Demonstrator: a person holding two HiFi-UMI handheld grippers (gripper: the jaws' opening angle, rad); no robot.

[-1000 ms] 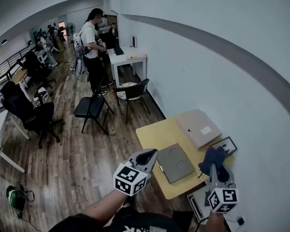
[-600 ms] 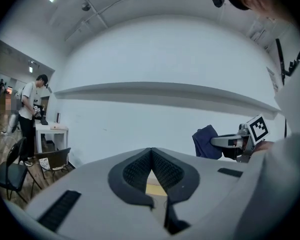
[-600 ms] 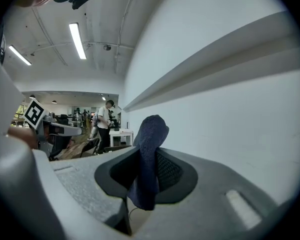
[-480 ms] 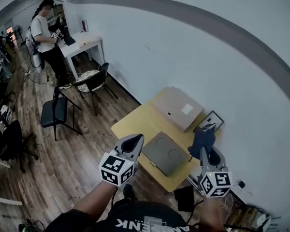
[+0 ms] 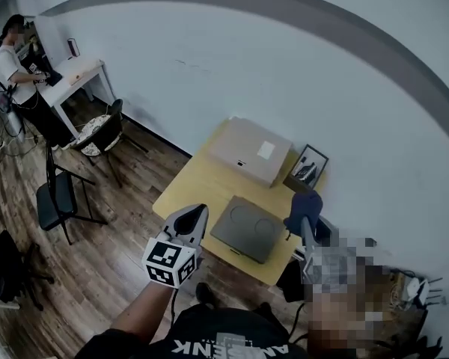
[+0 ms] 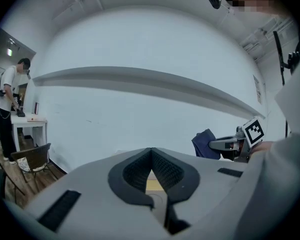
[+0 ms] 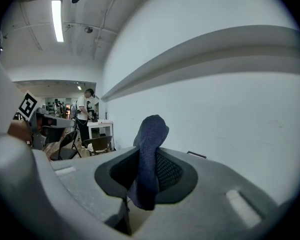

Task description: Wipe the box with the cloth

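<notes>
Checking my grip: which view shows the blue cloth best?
The right gripper view: the cloth fills the centre, pinched between the jaws. The head view shows it small; the left gripper view, a distant lump.

A pale yellow wooden bench [image 5: 191, 193] stands against the white wall, with a black-framed picture [image 5: 308, 167] at its far corner. A black chair with a patterned seat [image 5: 101, 132] and a plain black chair [image 5: 52, 197] stand on the brown plank floor [image 5: 97, 275]. Farther left, a person [image 5: 11, 66] stands at a small white desk [image 5: 78, 72].
</notes>
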